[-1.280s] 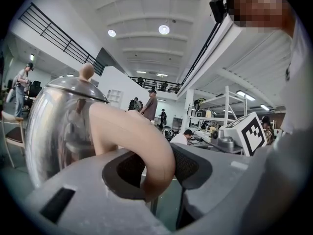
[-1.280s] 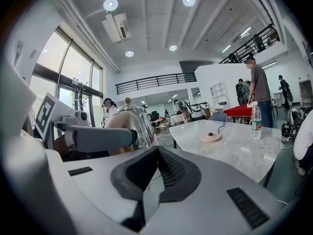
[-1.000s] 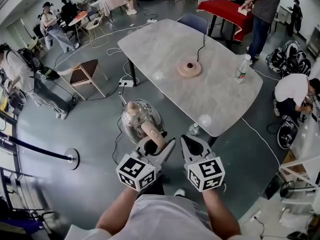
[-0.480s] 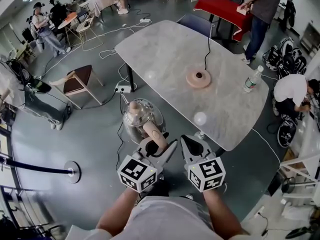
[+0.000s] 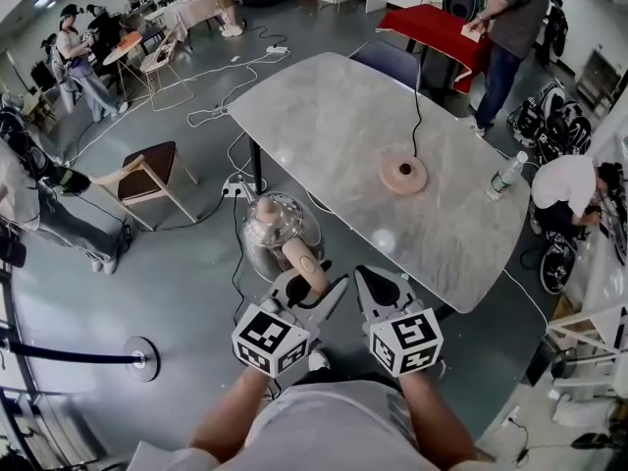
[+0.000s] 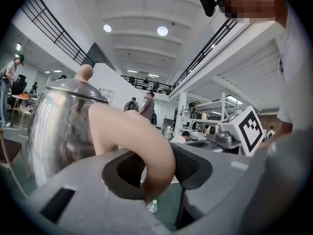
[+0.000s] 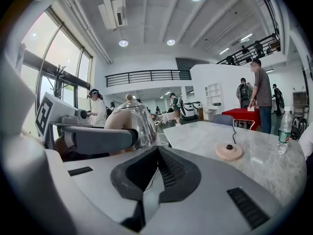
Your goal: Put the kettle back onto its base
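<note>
A steel kettle [image 5: 270, 226] with a beige knob and a beige handle [image 5: 302, 261] hangs over the grey floor, just off the table's near left edge. My left gripper [image 5: 309, 285] is shut on that handle, which shows between the jaws in the left gripper view as handle [image 6: 146, 146], with the kettle [image 6: 58, 121] body beyond. The round beige base [image 5: 403, 175] sits on the marble table [image 5: 334, 106], its black cord running to the far edge. My right gripper [image 5: 378, 281] is beside the left one, shut and empty; its view shows the kettle [image 7: 134, 119] and the base [image 7: 229, 152].
A water bottle [image 5: 503, 177] stands at the table's right edge. A chair [image 5: 147, 165] and a power strip [image 5: 235, 189] with cables lie on the floor to the left. A person crouches at the right [image 5: 574, 180]; others stand around the red table [image 5: 432, 23].
Both grippers and the kettle have moved forward with me toward the table; the table and base now sit nearer and lower in the head view. The grip on the handle is unchanged.
</note>
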Motion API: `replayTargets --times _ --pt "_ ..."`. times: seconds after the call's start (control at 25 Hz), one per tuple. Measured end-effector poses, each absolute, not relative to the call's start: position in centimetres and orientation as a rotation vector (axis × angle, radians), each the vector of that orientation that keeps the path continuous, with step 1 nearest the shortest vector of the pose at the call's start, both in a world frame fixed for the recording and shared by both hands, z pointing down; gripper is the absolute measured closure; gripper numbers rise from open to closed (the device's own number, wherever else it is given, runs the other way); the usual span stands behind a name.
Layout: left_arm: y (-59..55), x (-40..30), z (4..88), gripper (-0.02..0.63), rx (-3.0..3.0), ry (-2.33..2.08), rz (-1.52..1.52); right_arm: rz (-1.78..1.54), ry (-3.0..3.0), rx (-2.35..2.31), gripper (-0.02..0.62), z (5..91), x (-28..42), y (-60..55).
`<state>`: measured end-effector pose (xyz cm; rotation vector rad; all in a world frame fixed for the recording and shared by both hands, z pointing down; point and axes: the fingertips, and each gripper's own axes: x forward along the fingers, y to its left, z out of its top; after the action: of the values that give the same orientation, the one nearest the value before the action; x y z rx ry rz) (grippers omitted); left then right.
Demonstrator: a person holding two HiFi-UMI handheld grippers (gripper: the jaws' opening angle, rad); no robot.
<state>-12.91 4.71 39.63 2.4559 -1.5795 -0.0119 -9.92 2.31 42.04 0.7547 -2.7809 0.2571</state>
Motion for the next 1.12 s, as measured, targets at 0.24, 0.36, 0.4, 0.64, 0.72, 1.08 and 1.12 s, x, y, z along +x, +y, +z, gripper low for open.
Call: replayTargets --times 0.24,0.36,0.4,0.64,0.72,1.08,1.12 --pt "4.1 -15.6 39.8 0.454 2.455 -1.593 -0.023 0.228 -2.799 0.75 0.592 41.6 -12.7 1.4" --pt "3.9 -16.6 39.8 0.454 2.448 -1.616 -0.018 0.222 -2.816 0.73 0.591 41.5 -13.9 1.1" --pt "3.8 -16.9 39.8 0.454 2.444 -1.623 -0.016 0.224 -2.82 0.723 0.591 41.5 -14.2 1.0" --pt "3.4 -18.3 39.9 0.454 2.415 -1.67 -0.014 0.224 -2.842 0.679 0.591 41.7 -15.5 0.5" --pt "3.2 -18.7 39.8 0.454 2.409 -1.682 -0.01 0.223 -2.85 0.663 0.591 41.6 -16.1 0.2" --pt "-1.3 -20.6 40.5 0.454 2.387 -1.712 0.0 0.237 -2.856 0.623 0.591 42.5 -18.1 -4.2" --pt "-2.0 -20.5 40.6 0.454 2.388 -1.708 0.002 0.242 -2.853 0.626 0.591 42.7 -18.0 -4.9"
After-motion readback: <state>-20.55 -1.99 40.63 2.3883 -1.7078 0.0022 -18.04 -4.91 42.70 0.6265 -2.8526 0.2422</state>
